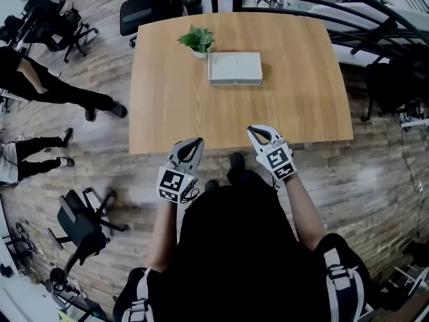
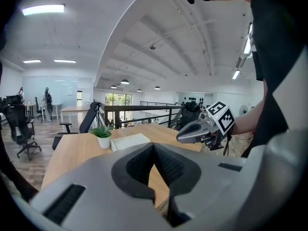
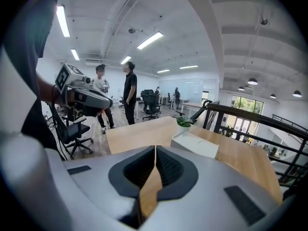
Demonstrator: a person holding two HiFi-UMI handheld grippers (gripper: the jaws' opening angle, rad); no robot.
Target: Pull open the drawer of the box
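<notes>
Jaws of the left gripper [image 2: 154, 147] met at their tips with nothing between them — those of the right gripper [image 3: 155, 149] were pressed together the same way, empty. Both grippers hung side by side at the near edge of the wooden tabletop [image 1: 181, 113], well apart from the white box [image 1: 234, 68] — it lay toward the far side, just beside a small potted plant [image 1: 197, 40].

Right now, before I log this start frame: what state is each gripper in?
Left gripper: fingers closed, holding nothing.
Right gripper: fingers closed, holding nothing.
</notes>
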